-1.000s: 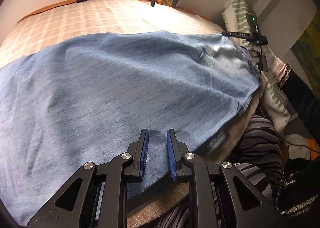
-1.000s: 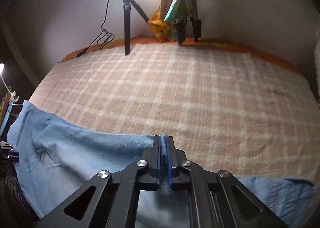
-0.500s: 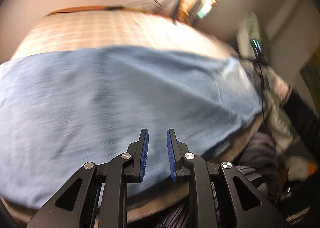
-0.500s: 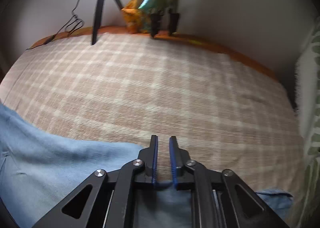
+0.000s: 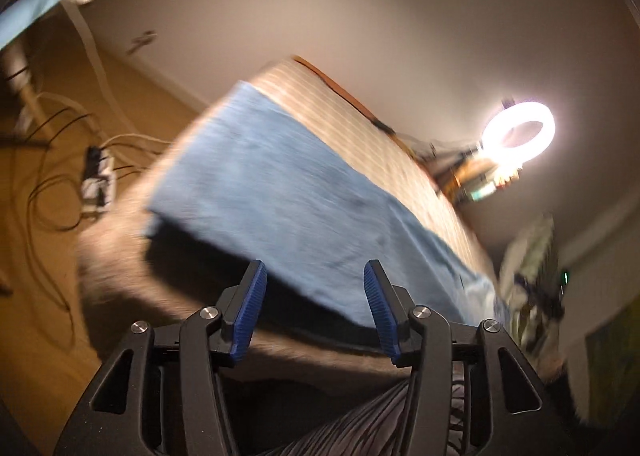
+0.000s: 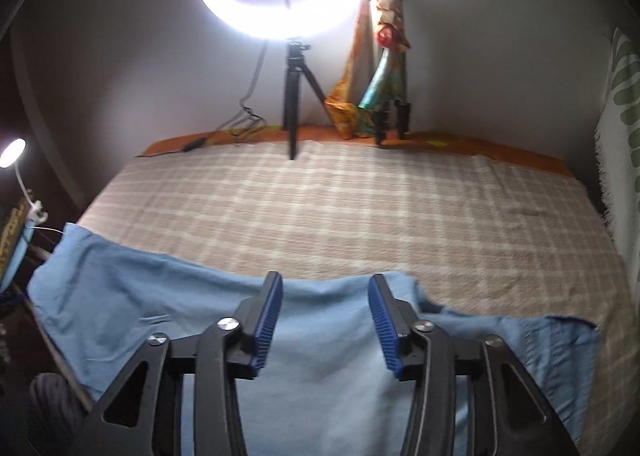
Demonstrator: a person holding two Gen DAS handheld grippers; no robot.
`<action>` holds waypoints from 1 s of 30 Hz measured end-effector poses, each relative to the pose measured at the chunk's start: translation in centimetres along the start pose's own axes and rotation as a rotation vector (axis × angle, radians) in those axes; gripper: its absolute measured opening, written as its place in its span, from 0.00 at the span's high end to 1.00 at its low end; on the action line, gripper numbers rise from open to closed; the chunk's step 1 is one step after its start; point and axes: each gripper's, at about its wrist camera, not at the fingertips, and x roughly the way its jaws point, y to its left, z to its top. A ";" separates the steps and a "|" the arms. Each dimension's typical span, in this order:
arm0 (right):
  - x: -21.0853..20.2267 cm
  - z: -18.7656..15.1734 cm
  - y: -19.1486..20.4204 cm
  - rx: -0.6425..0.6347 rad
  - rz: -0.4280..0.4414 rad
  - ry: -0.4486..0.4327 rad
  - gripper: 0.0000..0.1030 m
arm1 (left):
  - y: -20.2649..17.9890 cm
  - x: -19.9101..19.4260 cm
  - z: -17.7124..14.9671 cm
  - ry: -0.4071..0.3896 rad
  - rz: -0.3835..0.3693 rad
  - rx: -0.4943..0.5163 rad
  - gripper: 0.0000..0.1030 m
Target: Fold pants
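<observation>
plainly, the pants [image 6: 328, 356] lie flat along the near edge of the bed [image 6: 360, 208]. the right hand-held gripper [image 6: 326, 320] hovers over them, jaws spread and empty; the left hand-held gripper [image 5: 312, 310], equally spread, looks ready to grab the hanging edge.

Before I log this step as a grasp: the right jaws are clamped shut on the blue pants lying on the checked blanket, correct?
Not quite. The right wrist view shows the right gripper with its jaws spread wide, holding nothing. The blue pants do lie on the checked blanket, beneath the open jaws.
</observation>
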 end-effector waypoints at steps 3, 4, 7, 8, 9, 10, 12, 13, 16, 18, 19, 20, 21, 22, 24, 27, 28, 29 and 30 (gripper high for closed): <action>-1.1 -0.8 2.2 -0.014 0.040 -0.009 0.47 | 3.0 -0.8 0.3 -0.039 0.001 -0.101 0.52; -1.5 -1.0 3.0 -0.023 0.048 -0.010 0.47 | 3.9 -0.8 0.5 -0.051 -0.011 -0.136 0.52; -2.4 -1.7 5.2 -0.036 0.080 -0.008 0.47 | 6.0 -0.5 0.6 -0.063 -0.030 -0.226 0.52; -2.6 -1.9 5.7 -0.040 0.088 -0.007 0.47 | 6.7 -0.4 0.4 -0.065 -0.037 -0.256 0.52; -2.9 -2.1 6.4 -0.051 0.095 -0.007 0.47 | 7.0 -0.3 0.2 -0.065 -0.039 -0.272 0.52; -3.1 -2.3 7.2 -0.066 0.099 -0.006 0.47 | 7.2 0.0 -0.1 -0.063 -0.040 -0.284 0.52; -3.5 -2.5 8.2 -0.084 0.104 -0.008 0.47 | 7.7 0.3 -0.7 -0.059 -0.049 -0.301 0.52; -3.7 -2.6 8.6 -0.088 0.110 -0.010 0.47 | 7.9 0.5 -1.0 -0.056 -0.051 -0.307 0.52; -4.1 -2.5 9.5 -0.089 0.129 -0.018 0.46 | 8.4 1.1 -1.3 -0.051 -0.044 -0.328 0.52; -4.3 -2.3 10.2 -0.097 0.131 -0.020 0.46 | 8.5 1.3 -1.3 -0.075 -0.072 -0.342 0.52; -4.3 -2.2 10.5 -0.102 0.130 -0.019 0.46 | 8.7 1.2 -1.1 -0.083 -0.078 -0.341 0.52; -4.3 -2.2 10.8 -0.105 0.131 -0.018 0.46 | 8.7 1.3 -1.0 -0.096 -0.083 -0.338 0.52; -4.3 -2.1 11.2 -0.107 0.137 -0.017 0.46 | 8.6 1.4 -0.9 -0.104 -0.089 -0.335 0.52; -4.2 -2.1 11.6 -0.109 0.145 -0.015 0.46 | 8.6 1.7 -0.8 -0.111 -0.100 -0.340 0.51; -4.0 -2.0 12.3 -0.117 0.149 -0.012 0.46 | 8.6 2.1 -0.7 -0.115 -0.113 -0.350 0.46; -3.6 -1.9 13.7 -0.132 0.164 -0.005 0.46 | 8.5 2.7 -0.6 -0.122 -0.120 -0.360 0.46; -3.4 -1.8 14.1 -0.137 0.167 -0.002 0.46 | 8.4 2.7 -0.6 -0.126 -0.124 -0.361 0.46; -3.3 -1.8 14.6 -0.145 0.170 0.001 0.46 | 8.2 2.4 -0.6 -0.138 -0.130 -0.355 0.46; -3.2 -1.8 15.0 -0.151 0.174 0.003 0.46 | 8.0 2.3 -0.7 -0.144 -0.130 -0.344 0.46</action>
